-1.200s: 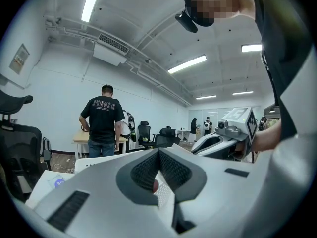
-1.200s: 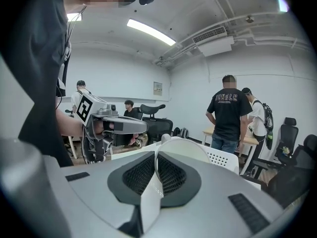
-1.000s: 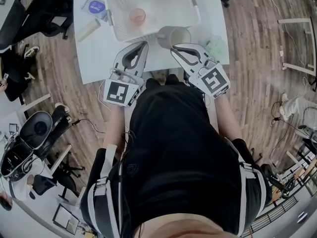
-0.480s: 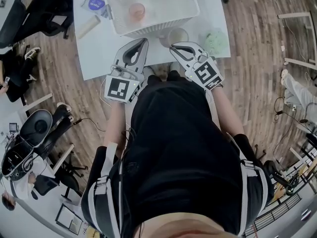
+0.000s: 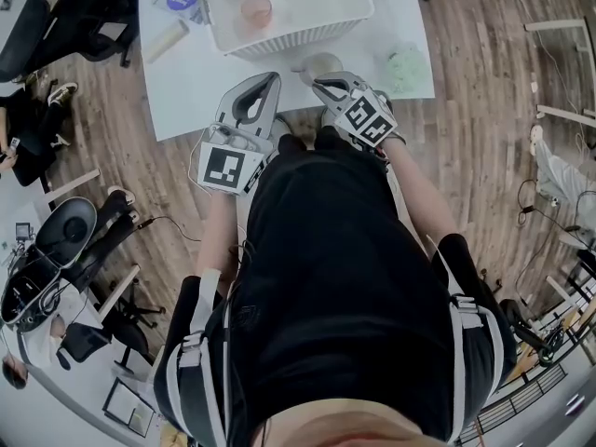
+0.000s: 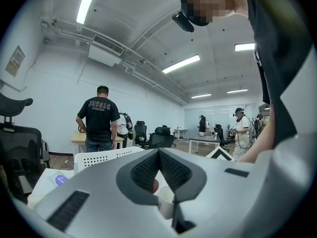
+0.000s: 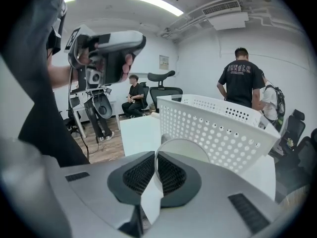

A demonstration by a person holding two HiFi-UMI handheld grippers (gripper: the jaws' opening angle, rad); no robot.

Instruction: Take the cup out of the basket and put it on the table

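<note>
White table (image 5: 191, 77) bears perforated basket (image 5: 279, 41); right claw (image 7: 155, 157) pinches round cup (image 7: 187, 148).

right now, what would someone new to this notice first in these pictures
First, the right tool pinching the rim of a white cup, just in front of the perforated white basket on the white table. Next, an orange cup stands inside that basket, at the top of the head view. The left tool is shut on nothing, beside the right one.
</note>
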